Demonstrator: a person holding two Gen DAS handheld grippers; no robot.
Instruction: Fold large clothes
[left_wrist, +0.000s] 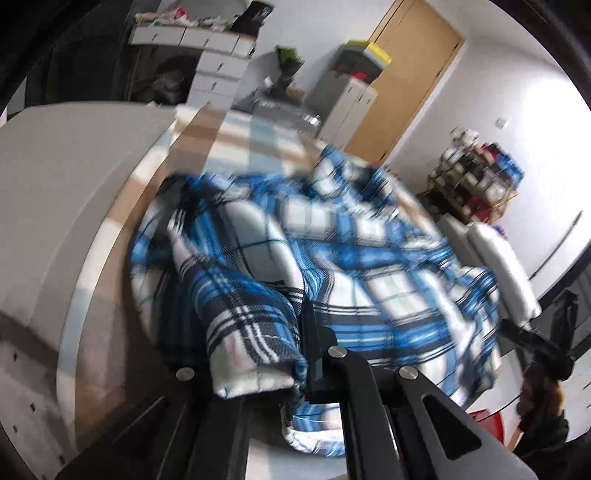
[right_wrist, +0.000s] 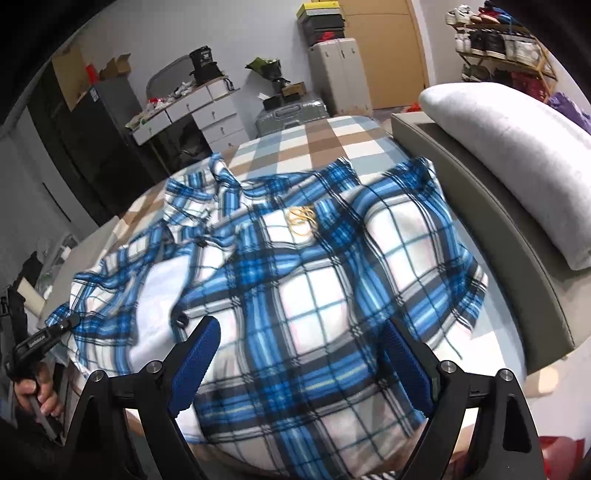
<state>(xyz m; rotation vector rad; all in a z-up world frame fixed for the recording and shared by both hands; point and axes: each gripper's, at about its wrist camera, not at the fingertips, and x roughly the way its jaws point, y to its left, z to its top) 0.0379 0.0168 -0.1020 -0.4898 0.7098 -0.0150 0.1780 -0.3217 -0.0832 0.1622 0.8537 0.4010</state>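
Note:
A large blue, white and black plaid shirt (right_wrist: 303, 295) lies spread on a bed with a brown and blue checked sheet (right_wrist: 314, 144). It has a gold emblem (right_wrist: 303, 219) on its upper middle. My right gripper (right_wrist: 301, 373) is open, its blue-padded fingers (right_wrist: 195, 365) hovering over the shirt's near edge. My left gripper (left_wrist: 291, 354) is shut on a cuff of the shirt's sleeve (left_wrist: 255, 350) and holds it up; the shirt (left_wrist: 351, 266) is blurred there. The left gripper also shows in the right wrist view (right_wrist: 70, 323), gripping the shirt's left edge.
A grey padded headboard (right_wrist: 491, 236) with a light cushion (right_wrist: 517, 162) runs along the bed's right side. Beyond the bed stand suitcases (right_wrist: 340, 74), a white drawer desk (right_wrist: 184, 110), a shoe rack (right_wrist: 506, 40) and a wooden door (right_wrist: 391, 48).

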